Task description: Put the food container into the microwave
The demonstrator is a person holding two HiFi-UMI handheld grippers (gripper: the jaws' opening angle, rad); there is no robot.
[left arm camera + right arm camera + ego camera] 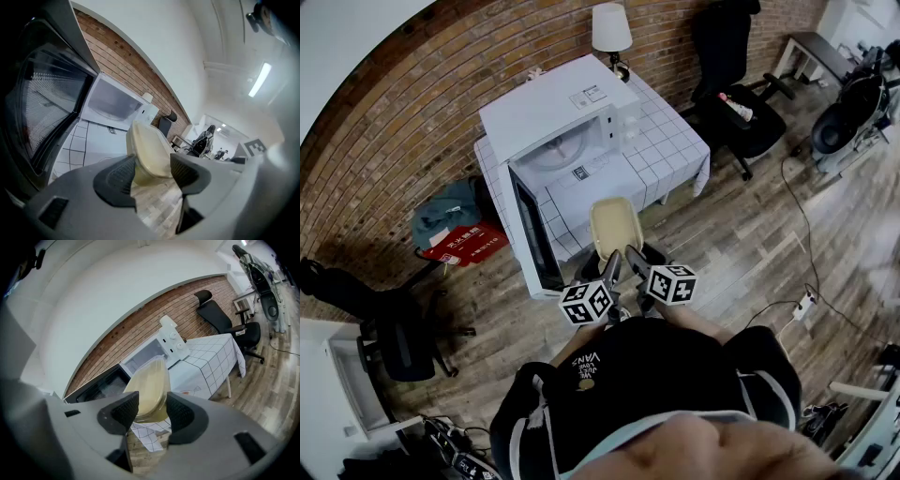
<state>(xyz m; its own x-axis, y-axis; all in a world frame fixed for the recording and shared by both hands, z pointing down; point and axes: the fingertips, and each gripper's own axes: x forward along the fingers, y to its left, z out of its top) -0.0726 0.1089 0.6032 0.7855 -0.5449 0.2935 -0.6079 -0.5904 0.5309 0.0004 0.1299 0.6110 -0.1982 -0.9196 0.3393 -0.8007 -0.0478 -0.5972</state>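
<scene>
While both claws grip it, the pale yellow, lidded, rectangular plastic food container [614, 228] is held in the air at 6 o'clock from the open cavity of the white boxy microwave [553, 108], not yet inside.

Grip, left claw [152, 169]: jaws partly closed, with the dark ribbed pads pressed on either side of the container's near end.

Grip, right claw [151, 409]: also clamped on the near end. The container stands tilted on edge in that view.

Head view: the two claws sit side by side at the container's 6 o'clock end, the left at 7 and the right at 5.

The dark-glass microwave door [530, 234] stands swung open at 9 o'clock of the container.

The microwave sits on a counter [670, 150] draped in a white grid-pattern cloth.

A white-shaded lamp [611, 28] is at 1 o'clock behind the microwave.

A black office chair [736, 103] is at 3 o'clock of the counter, on the wood-plank floor [750, 244].
</scene>
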